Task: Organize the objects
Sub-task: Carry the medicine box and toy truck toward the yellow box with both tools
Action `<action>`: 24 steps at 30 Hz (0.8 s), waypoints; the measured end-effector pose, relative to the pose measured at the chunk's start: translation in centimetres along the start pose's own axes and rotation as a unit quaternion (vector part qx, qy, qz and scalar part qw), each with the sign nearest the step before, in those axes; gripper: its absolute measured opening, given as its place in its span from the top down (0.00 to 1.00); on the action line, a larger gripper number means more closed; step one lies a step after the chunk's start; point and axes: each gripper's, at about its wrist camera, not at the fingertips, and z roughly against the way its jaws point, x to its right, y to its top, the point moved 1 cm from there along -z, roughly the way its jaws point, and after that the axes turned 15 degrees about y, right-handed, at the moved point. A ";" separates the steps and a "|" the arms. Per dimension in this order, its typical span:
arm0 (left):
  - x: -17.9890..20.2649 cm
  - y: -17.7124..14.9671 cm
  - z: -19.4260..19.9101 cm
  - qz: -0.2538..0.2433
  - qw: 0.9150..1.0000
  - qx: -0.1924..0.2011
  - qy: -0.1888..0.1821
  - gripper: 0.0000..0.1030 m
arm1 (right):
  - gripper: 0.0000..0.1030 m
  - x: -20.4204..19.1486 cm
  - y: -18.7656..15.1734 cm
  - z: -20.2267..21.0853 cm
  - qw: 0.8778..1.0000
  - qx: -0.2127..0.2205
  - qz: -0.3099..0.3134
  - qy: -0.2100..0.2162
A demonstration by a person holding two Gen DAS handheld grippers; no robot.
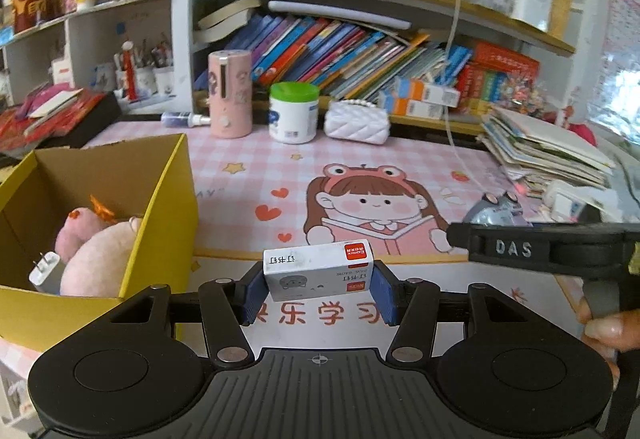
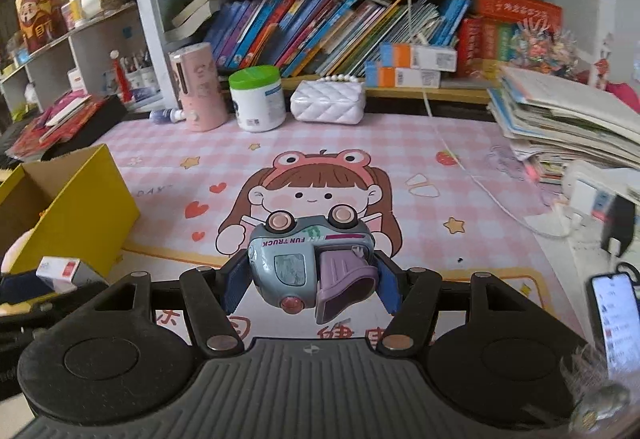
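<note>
Only in left wrist view: inside of yellow open cardboard box [image 1: 160, 199] at left, holding pink plush toy [image 1: 100, 251] and white plug charger [image 1: 45, 269]; also black body of right gripper [image 1: 552, 249] crossing at right edge, fingertips of a hand [image 1: 608, 327] below it. Only in right wrist view: lit smartphone [image 2: 616, 319] at right edge, white cable [image 2: 460, 159] trailing over the bench, box seen from outside [image 2: 92, 207].

Bench covered by pink checked mat with cartoon girl in frog hat [image 1: 368, 199]. Behind: pink cylindrical container [image 1: 230, 95], white tub with green lid [image 1: 294, 113], white quilted purse with pearl handle [image 1: 356, 121], shelves packed with leaning books [image 1: 340, 51], stack of papers and booklets [image 1: 540, 147] at right.

Left gripper [image 1: 318, 279]: jaws clenched on small white staple box with red label [image 1: 318, 271], gripped by its short ends between blue pads, lifted off the mat, just right of yellow box.

Right gripper [image 2: 308, 279]: jaws clenched on grey-blue toy truck with purple scoop [image 2: 312, 263], turned wheels-up, held above the mat's near edge; staple box [image 2: 60, 269] visible low left beside yellow box.
</note>
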 end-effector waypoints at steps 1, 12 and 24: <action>-0.2 -0.2 0.3 -0.002 1.000 0.002 -0.004 0.48 | 0.41 -0.4 -0.2 0.3 1.000 0.004 -0.001 -0.004; -6.9 -3.5 4.0 0.009 1.000 0.008 -0.009 0.48 | 0.41 -7.5 -3.7 2.7 1.000 0.009 0.008 -0.020; -15.8 -8.3 8.3 0.029 0.999 -0.004 0.017 0.48 | 0.41 -17.4 -10.3 4.9 0.999 -0.018 0.030 -0.007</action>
